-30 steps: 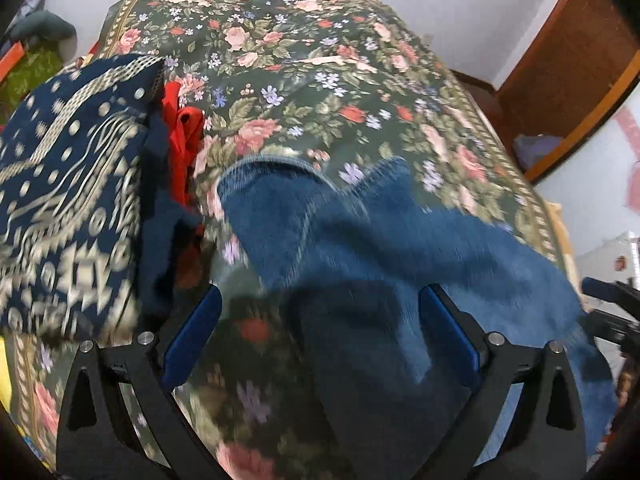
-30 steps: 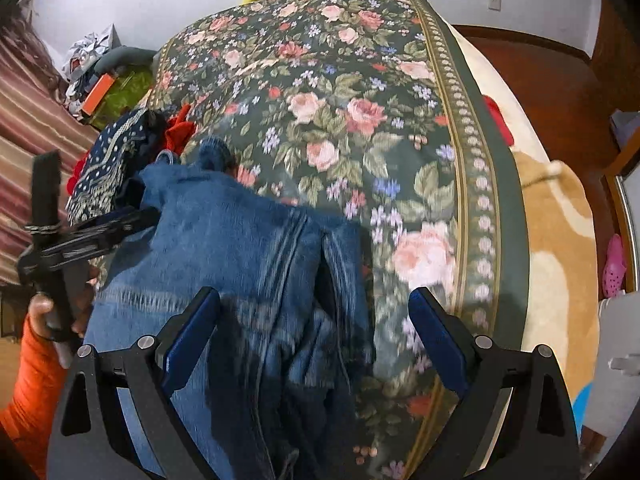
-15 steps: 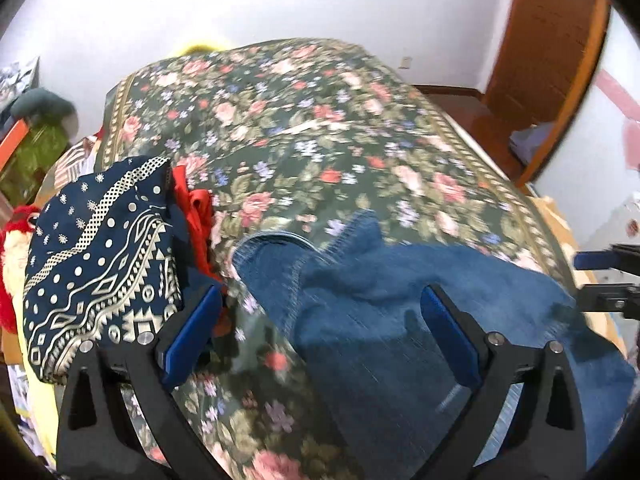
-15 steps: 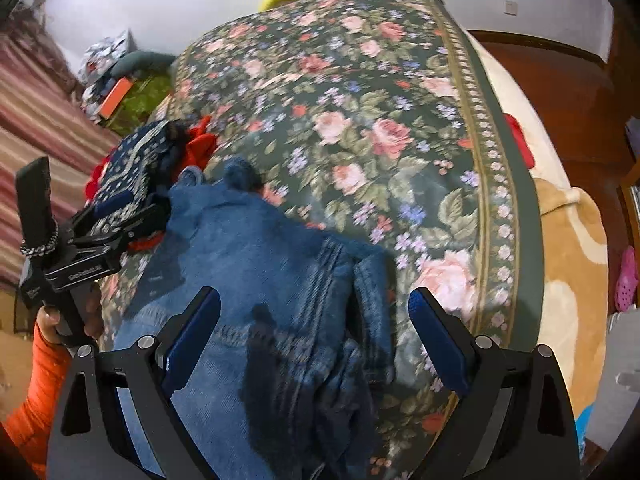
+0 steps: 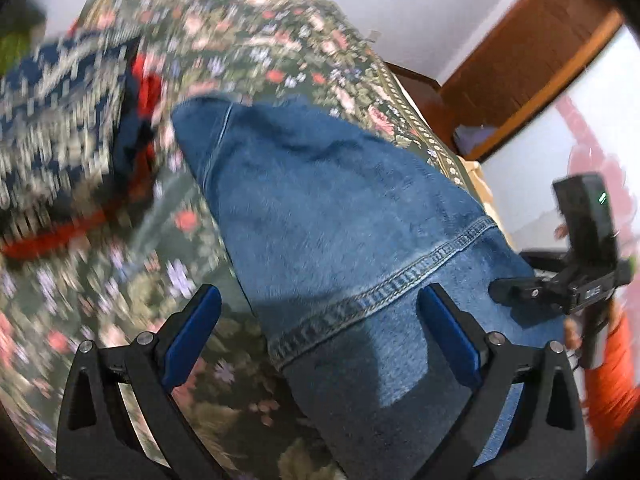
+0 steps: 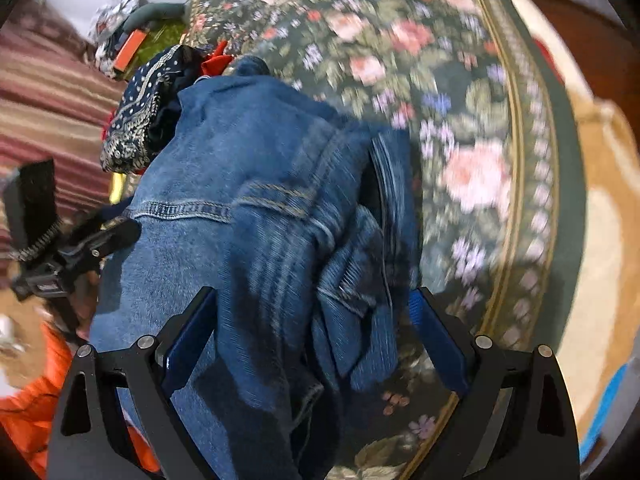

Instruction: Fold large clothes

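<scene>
A blue denim garment [image 5: 332, 208] lies spread on the floral bed cover, a stitched seam running across it. My left gripper [image 5: 320, 328] hovers open over the denim's near edge, nothing between its blue pads. In the right wrist view the same denim [image 6: 256, 208] is bunched into folds on its right side. My right gripper [image 6: 312, 328] stands open above that bunched part. The left gripper [image 6: 80, 240] shows at the left edge of the right wrist view, and the right gripper [image 5: 568, 288] at the right edge of the left wrist view.
A navy patterned cloth [image 5: 60, 120] over a red cloth [image 5: 148, 84] lies left of the denim. The floral bed cover [image 6: 440, 92] stretches away, its edge at the right above a tan rug [image 6: 600, 240]. A wooden door frame [image 5: 532, 52] stands at the back right.
Both grippers have dropped lower and closer to the denim, which now fills more of each view. Both stay open. The views are blurred by the motion.
</scene>
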`<state>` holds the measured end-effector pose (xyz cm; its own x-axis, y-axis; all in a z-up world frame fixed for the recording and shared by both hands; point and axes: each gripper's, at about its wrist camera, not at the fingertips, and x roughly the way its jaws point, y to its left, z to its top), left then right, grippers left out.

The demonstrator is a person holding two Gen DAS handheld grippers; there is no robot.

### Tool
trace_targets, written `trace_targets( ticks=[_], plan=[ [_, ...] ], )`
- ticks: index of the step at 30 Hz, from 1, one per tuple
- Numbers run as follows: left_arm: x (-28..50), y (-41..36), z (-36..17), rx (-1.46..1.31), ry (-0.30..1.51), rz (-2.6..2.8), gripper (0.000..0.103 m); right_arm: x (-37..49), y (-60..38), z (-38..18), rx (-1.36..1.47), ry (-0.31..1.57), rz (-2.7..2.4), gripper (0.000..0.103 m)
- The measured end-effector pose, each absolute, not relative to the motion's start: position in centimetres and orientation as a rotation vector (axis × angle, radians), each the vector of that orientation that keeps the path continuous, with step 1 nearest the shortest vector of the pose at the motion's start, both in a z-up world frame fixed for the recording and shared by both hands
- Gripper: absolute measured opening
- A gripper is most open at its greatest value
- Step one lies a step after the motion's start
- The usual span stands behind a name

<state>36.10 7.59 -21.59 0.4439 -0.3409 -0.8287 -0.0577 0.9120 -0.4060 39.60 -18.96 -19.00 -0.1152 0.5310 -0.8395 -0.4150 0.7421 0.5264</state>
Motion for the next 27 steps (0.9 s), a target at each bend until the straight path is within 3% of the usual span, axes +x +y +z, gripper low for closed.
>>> trace_targets(
  ticks=[4, 11, 25, 27],
  plan=[
    [36.2, 9.0, -23.6, -0.636, 1.159, -0.226, 0.101, 40.3, -19.6, -21.5, 0.202, 1.556, 0.823, 0.103],
    [36.9, 9.3, -26.2, -0.831, 1.232, -0.314, 0.101, 41.6, -19.3, -23.7, 0.335, 1.628, 0.882, 0.103],
    [37.9, 7.7, -26.4, -0.858, 1.25, -0.361, 0.101, 42.1, -19.3, -23.9, 0.404, 1.603, 0.828, 0.103],
    [37.4, 7.7, -26.6, -0.869, 1.253, -0.372, 0.1, 41.8, -19.2, -23.5, 0.406, 1.58, 0.832, 0.098]
  ],
)
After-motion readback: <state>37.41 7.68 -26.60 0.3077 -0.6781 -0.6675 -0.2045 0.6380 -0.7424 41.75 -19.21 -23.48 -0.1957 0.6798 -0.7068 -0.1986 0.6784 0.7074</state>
